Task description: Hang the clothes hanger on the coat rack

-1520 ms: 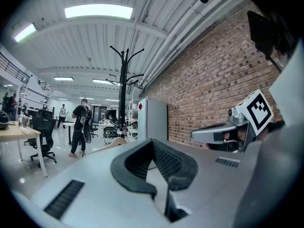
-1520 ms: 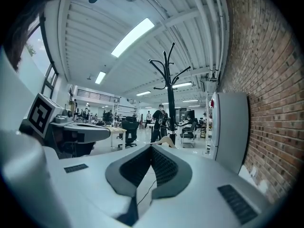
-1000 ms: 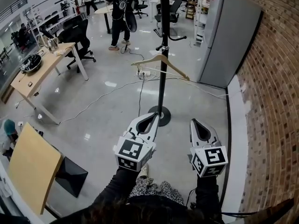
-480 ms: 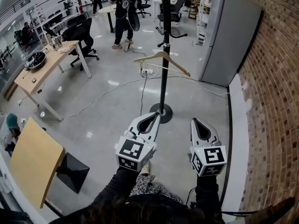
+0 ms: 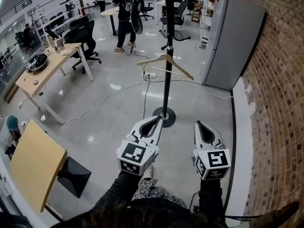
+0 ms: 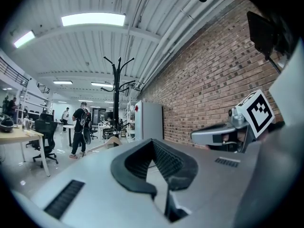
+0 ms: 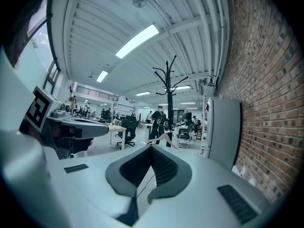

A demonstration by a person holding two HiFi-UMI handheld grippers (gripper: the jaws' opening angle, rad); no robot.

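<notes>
- From the head view, the left gripper (image 5: pixel 159 119) and the right gripper (image 5: pixel 198 123) are held out side by side low in front of the person, with a gap between them. Both are pinched closed and carry nothing.
- Ahead of them stands the black coat rack (image 5: pixel 166 75) on its round base. The wooden clothes hanger (image 5: pixel 165 62) hangs on it partway up the pole, well apart from both grippers.
- A grey cabinet (image 5: pixel 232 42) stands against the brick wall (image 5: pixel 278 103) on the right. On the left are a desk (image 5: pixel 45 72) and a black office chair (image 5: pixel 78 37). A person (image 5: pixel 126 8) stands further back, and a cable (image 5: pixel 109 96) trails across the floor.
- In the left gripper view, the two jaws meet at their tips, and the ribbed black pads ring an empty hollow. Beyond the tips the coat rack spreads its curved arms under the ceiling, with the pale hanger low beside the pole. The right gripper shows on the right, in front of the bricks.
- In the right gripper view, the jaws are clenched tip to tip with nothing between them. The coat rack stands straight ahead, and the hanger shows against its pole just above the tips. The left gripper juts in from the left edge.
</notes>
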